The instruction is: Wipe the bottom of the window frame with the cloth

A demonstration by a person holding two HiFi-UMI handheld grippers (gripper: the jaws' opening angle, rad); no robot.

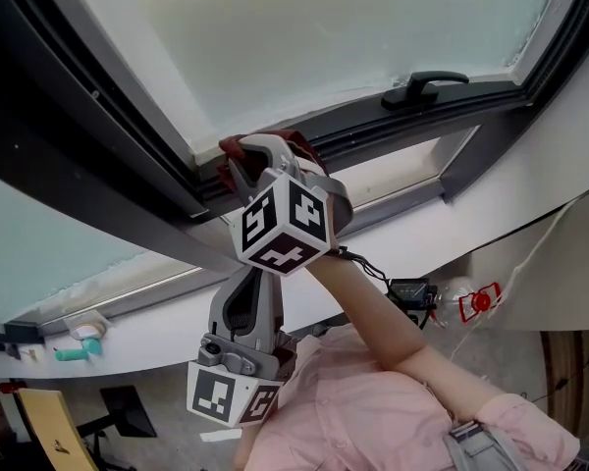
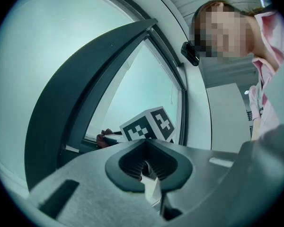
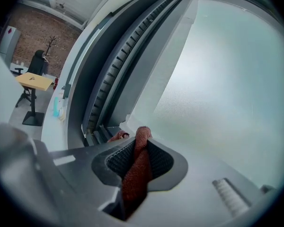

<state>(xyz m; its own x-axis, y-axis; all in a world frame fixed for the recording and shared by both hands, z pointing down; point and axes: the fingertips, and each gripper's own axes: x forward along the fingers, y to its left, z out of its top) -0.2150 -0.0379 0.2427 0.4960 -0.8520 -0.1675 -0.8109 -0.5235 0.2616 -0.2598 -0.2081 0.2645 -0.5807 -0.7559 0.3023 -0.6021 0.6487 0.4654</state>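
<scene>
— Where does the left gripper (image 2: 149, 169) sit?
— Low, beneath the other one, its jaws pressed together on nothing.
— And the right gripper (image 3: 137, 157)?
— Its jaws pinch the red cloth (image 3: 132, 178), held up at the dark bottom rail of the window frame (image 1: 402, 121).

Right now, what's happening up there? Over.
Right hand-held gripper shut on cloth, at window frame bottom. Left hand-held gripper shut, empty. Nothing blocking.
</scene>
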